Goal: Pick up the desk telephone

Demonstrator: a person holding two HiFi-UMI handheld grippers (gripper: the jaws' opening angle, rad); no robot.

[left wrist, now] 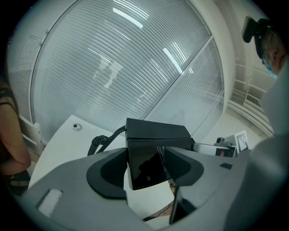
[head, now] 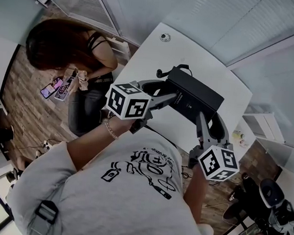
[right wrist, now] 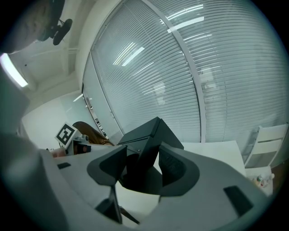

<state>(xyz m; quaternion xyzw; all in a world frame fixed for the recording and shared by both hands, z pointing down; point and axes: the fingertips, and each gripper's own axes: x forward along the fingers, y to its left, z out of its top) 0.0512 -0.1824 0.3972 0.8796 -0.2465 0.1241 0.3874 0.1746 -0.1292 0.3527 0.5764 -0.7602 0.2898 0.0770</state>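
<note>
Your left fingers (head: 160,101) and right fingers (head: 200,127) each clamped an end of the phone (head: 193,95); its long axis ran between them, over the counter (head: 141,59).

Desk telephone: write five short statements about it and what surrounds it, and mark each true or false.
1. The left gripper is shut on the desk telephone. True.
2. The other gripper hangs open, away from the telephone. False: the right gripper is also shut on the desk telephone, at a corner of it.
3. The table is black. False: the table is white, and the telephone is the black thing.
4. A coiled cord runs off the telephone. True.
5. Nobody else is near the table. False: a seated person is beside it, holding a mobile phone.
</note>
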